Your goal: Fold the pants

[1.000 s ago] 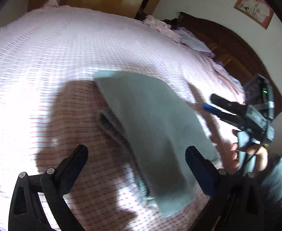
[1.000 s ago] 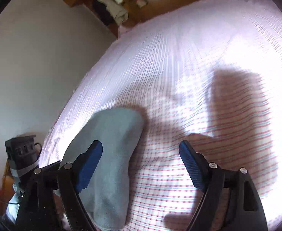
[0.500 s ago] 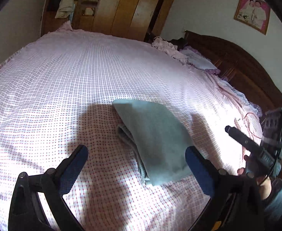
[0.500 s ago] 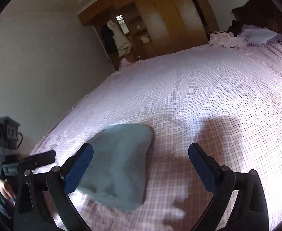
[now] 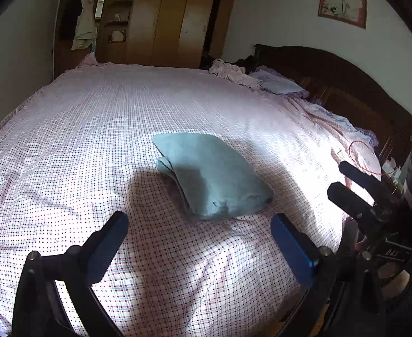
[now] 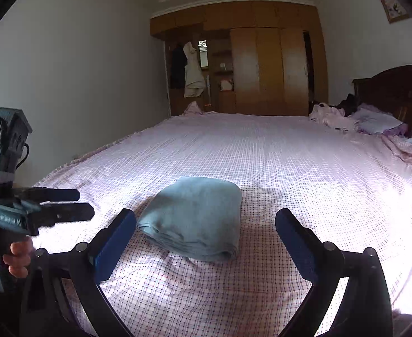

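1. My left tool (image 5: 198, 231): jaws wide apart, nothing btwn them, held above the bed (image 5: 65, 140).
2. My right tool (image 6: 206, 229): jaws have just been opening, now spread wide, empty, clear of the cloth.
3. Folded blue-grey pants (image 5: 211, 174) lie flat on the checked sheet, mid-bed, ahead of both tools, touching neither.

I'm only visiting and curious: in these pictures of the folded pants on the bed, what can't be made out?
- Folded pants: underside and inner layers hidden by the top layer, in both views.
- Framed picture: cut off by the frame edge in the right wrist view.
- Wardrobe shelves: items too small to identify.
- Person: only a hand shows, at the picture's edge.
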